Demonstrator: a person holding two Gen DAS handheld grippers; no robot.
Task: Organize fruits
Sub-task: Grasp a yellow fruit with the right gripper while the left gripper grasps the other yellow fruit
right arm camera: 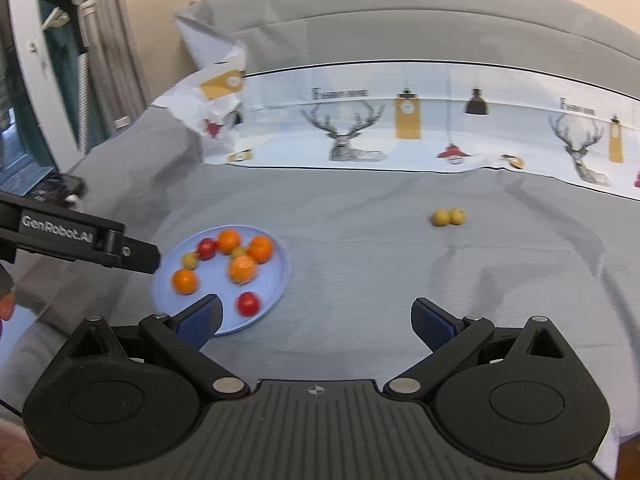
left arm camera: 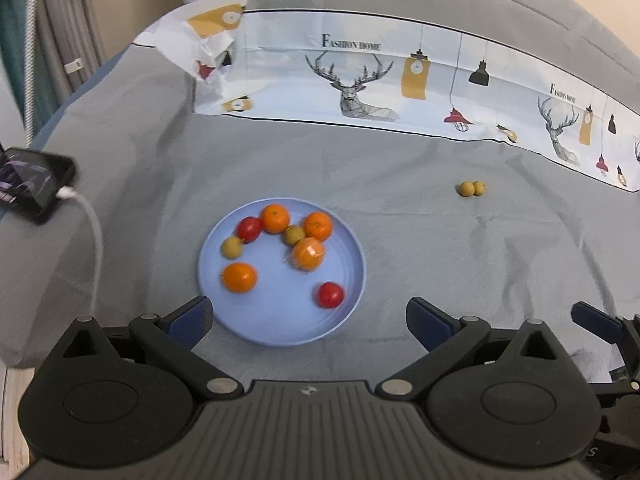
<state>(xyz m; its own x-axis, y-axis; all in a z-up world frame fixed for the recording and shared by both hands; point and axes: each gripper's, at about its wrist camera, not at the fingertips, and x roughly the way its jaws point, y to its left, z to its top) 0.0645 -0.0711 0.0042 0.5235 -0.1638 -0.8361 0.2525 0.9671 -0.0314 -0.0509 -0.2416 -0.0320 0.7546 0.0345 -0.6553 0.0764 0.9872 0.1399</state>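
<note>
A light blue plate (left arm camera: 260,324) lies on the grey bed sheet and holds several oranges (left arm camera: 239,277), two red tomatoes (left arm camera: 330,295) and two small tan fruits (left arm camera: 232,247). It also shows in the right wrist view (right arm camera: 280,280). Two more small tan fruits (left arm camera: 472,189) lie together on the sheet to the far right of the plate, seen too in the right wrist view (right arm camera: 448,217). My left gripper (left arm camera: 308,322) is open and empty, just in front of the plate. My right gripper (right arm camera: 316,322) is open and empty, to the right of the plate.
A patterned pillowcase (left arm camera: 360,80) with deer and lamps runs across the back of the bed. A phone (left arm camera: 32,184) with a white cable (left arm camera: 92,232) lies at the left edge. The left gripper's body (right arm camera: 80,240) juts in from the left in the right wrist view.
</note>
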